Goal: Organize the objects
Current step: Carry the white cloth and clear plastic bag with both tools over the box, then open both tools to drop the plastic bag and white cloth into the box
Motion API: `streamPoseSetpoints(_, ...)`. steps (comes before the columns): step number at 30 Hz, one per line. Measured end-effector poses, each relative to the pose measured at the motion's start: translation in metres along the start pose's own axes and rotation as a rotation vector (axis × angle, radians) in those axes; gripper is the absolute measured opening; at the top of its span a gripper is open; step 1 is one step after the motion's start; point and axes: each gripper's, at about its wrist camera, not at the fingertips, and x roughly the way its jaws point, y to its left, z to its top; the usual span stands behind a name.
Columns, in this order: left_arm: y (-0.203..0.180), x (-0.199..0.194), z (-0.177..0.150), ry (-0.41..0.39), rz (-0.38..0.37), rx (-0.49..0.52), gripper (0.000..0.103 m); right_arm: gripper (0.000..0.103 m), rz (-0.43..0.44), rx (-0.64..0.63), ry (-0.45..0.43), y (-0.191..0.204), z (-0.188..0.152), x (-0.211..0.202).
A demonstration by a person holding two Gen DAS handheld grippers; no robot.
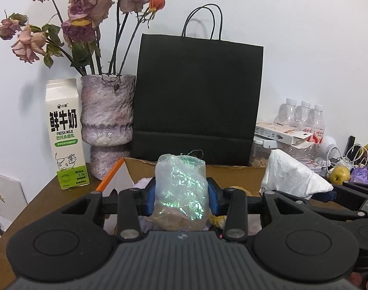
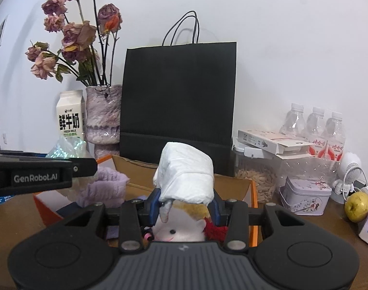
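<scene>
Two hand-held grippers hover side by side over an open brown cardboard box with orange edges (image 2: 252, 193) that sits on a brown wooden table (image 1: 39, 198).

The left gripper (image 1: 181, 193) is clamped on a small clear plastic bag of iridescent green glitter flakes (image 1: 180, 188). The bag stands upright between the blue pads, its long axis vertical, bulging above and below them.

The right gripper (image 2: 185, 204) is clenched on a folded white soft plastic-wrapped pad (image 2: 186, 174). The pad sticks up and slightly forward out of the jaws, its bulk above the pads.

Both held things hang directly above the box, so the box lies below and just ahead of each gripper. Inside it, under the right gripper, a white plush toy with a small dark eye (image 2: 179, 232) shows, with a lilac fluffy cloth (image 2: 104, 188) to the left.

Behind the box a tall black paper carrier bag with cord handles (image 1: 198, 96) stands upright against the white wall. To its left are a mottled purple vase of dried roses (image 1: 106, 118) and a white fresh milk carton (image 1: 65, 133).

Judging from this, the next move is a short lowering into the box. The two grippers seem equally near; the left one sits over the box's left half, the right one over its middle.
</scene>
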Motion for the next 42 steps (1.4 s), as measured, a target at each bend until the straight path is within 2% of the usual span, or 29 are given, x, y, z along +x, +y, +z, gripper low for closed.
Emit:
streamPoseSetpoints(13, 0.002, 0.032, 0.008, -0.008, 0.003, 0.002, 0.042, 0.04, 0.005, 0.0, 0.011, -0.001, 0.009, 0.036)
streamPoseSetpoints(18, 0.006, 0.044, 0.011, -0.012, 0.005, 0.011, 0.047, 0.043, -0.003, 0.007, 0.013, 0.0, 0.01, 0.048)
streamPoseSetpoints(19, 0.007, 0.046, 0.011, -0.009, 0.009, 0.008, 0.054, 0.045, -0.002, 0.009, 0.017, 0.0, 0.01, 0.051)
streamPoseSetpoints(21, 0.011, 0.048, 0.011, -0.007, 0.024, -0.005, 0.075, 0.062, 0.007, 0.008, 0.033, -0.001, 0.008, 0.056)
streamPoseSetpoints(22, 0.013, 0.048, 0.011, -0.013, 0.033, -0.011, 0.092, 0.068, 0.002, 0.01, 0.038, -0.001, 0.007, 0.057)
streamPoseSetpoints(23, 0.014, 0.048, 0.011, -0.022, 0.044, -0.013, 0.103, 0.077, -0.006, 0.009, 0.042, -0.002, 0.006, 0.057)
streamPoseSetpoints(24, 0.015, 0.046, 0.011, -0.036, 0.056, -0.013, 0.103, 0.086, -0.014, 0.009, 0.043, -0.002, 0.005, 0.057)
streamPoseSetpoints(27, 0.017, 0.047, 0.011, -0.041, 0.073, -0.006, 0.103, 0.103, -0.034, 0.01, 0.05, -0.004, 0.005, 0.057)
streamPoseSetpoints(42, 0.025, 0.039, 0.011, -0.034, 0.089, -0.005, 0.103, 0.103, -0.027, 0.02, 0.074, -0.004, 0.006, 0.052)
